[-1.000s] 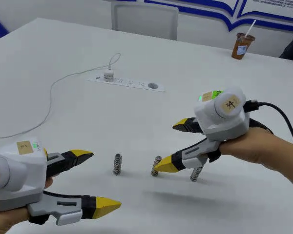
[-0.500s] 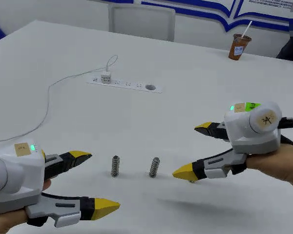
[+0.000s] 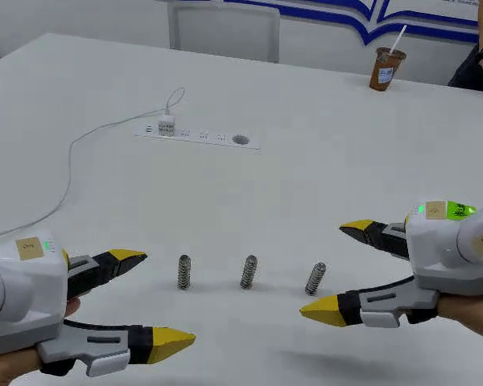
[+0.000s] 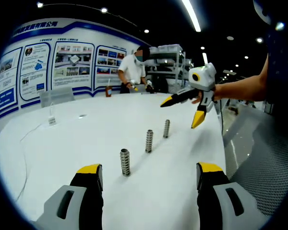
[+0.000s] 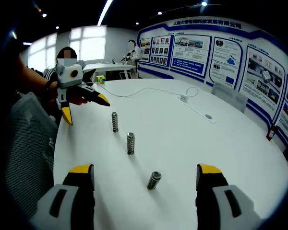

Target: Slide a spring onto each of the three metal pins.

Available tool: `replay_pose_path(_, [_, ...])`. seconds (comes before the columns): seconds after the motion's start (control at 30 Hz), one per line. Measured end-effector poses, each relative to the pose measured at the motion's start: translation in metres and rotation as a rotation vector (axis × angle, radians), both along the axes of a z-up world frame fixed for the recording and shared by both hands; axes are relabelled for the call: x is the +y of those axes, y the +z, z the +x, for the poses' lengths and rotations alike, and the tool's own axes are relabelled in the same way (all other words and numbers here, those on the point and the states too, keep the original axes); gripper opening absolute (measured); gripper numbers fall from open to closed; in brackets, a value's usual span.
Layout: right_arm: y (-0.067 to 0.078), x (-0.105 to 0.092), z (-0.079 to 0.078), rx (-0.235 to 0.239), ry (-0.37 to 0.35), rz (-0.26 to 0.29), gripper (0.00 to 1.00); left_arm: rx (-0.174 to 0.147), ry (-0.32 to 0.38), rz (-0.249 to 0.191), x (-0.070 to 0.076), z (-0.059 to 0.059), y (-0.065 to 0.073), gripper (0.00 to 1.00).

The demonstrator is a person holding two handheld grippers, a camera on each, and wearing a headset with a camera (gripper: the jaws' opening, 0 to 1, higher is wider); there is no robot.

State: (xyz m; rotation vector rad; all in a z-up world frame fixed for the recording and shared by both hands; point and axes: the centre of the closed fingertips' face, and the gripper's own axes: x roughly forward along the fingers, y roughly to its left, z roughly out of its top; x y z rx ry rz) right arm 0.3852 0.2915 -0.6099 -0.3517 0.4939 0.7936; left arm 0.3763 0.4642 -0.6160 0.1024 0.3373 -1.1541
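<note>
White counter (image 3: 306,161) fills most of the head view, with a blue-trimmed wall and a pale chair (image 3: 223,30) behind its far edge. Three springs stand in a row near the front: the left spring (image 3: 184,273), the middle spring (image 3: 248,272) and the right spring (image 3: 315,278), which leans a little. Whether a pin sits inside any of them cannot be made out.

The left gripper (image 4: 149,168) hovers to the left of the row, its yellow-tipped fingers (image 4: 89,169) spread wide and holding nothing. The right gripper (image 5: 145,168) hangs just beside the right spring, its fingers also spread and empty. Neither touches a spring.

Farther back lie a white power strip (image 3: 195,135) with a plugged-in cable (image 3: 72,153) trailing left, and a brown cup with a straw (image 3: 384,67) near the far edge.
</note>
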Motion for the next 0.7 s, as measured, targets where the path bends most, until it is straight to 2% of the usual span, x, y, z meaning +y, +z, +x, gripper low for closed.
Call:
replay_pose_path(0.4, [0.001, -0.010, -0.019, -0.045, -0.021, 0.064, 0.89, -0.002, 0.001, 0.000, -0.001, 0.001, 0.000, 0.83])
replay_pose_path(0.53, [-0.004, -0.009, -0.025, -0.045, -0.018, 0.074, 0.90, -0.003, 0.005, -0.003, 0.000, 0.000, 0.000, 0.83])
replay_pose_path(0.7, [-0.003, -0.010, -0.029, -0.051, -0.029, 0.088, 0.90, -0.004, 0.008, -0.005, 0.000, -0.001, 0.001, 0.83])
